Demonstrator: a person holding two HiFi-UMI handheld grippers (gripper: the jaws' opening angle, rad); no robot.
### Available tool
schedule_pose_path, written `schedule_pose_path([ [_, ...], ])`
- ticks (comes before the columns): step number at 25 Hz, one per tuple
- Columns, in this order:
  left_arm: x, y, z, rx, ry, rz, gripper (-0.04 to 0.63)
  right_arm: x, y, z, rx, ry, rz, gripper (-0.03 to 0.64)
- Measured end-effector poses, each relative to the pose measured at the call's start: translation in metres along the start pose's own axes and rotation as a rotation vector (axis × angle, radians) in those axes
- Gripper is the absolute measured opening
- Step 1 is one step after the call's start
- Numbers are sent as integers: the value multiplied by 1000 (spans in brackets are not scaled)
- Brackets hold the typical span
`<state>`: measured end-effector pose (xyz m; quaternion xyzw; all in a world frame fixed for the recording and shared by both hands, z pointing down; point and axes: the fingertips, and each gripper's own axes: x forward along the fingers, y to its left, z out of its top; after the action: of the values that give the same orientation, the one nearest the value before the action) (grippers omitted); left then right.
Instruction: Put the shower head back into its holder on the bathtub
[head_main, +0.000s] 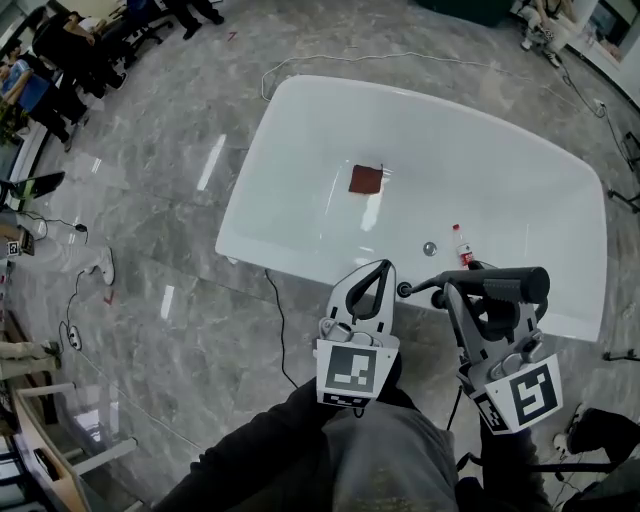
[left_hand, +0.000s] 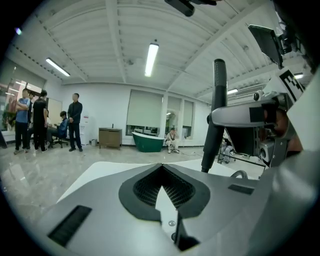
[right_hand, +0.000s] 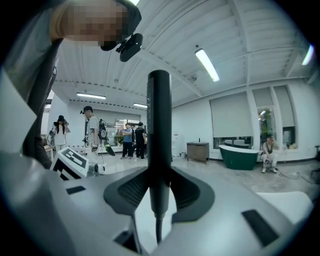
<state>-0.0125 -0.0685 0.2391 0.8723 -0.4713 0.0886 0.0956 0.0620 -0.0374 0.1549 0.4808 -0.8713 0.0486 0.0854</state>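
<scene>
Shower head (head_main: 505, 284) is risking twisting or slipping: round handle is sitting in narrow grip, so tilting toward holder could be rotating it, or knocking small bottle (head_main: 461, 243) on bathtub (head_main: 270, 170) rim. Your right gripper (head_main: 488, 300) is clamping handle crosswise, above near rim. Left gripper (head_main: 378, 272) is hovering just beside, jaws together, empty.

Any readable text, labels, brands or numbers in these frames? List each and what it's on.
No text can be read in any view.
Bottle at the near side of the bathtub: red label, too small to read.
Marker cubes: black-and-white square patterns only, no letters or digits.
Red floor mark: too small to read.
</scene>
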Motion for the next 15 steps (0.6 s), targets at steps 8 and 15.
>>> schedule_pose_path([
  [8,18,-14,-6,-5,18,-40,3,1,-19,-38,22,37,-43,141],
  [15,23,-16,-11,-3,33,-33,3,-1,-22,-61,35,59,-51,141],
])
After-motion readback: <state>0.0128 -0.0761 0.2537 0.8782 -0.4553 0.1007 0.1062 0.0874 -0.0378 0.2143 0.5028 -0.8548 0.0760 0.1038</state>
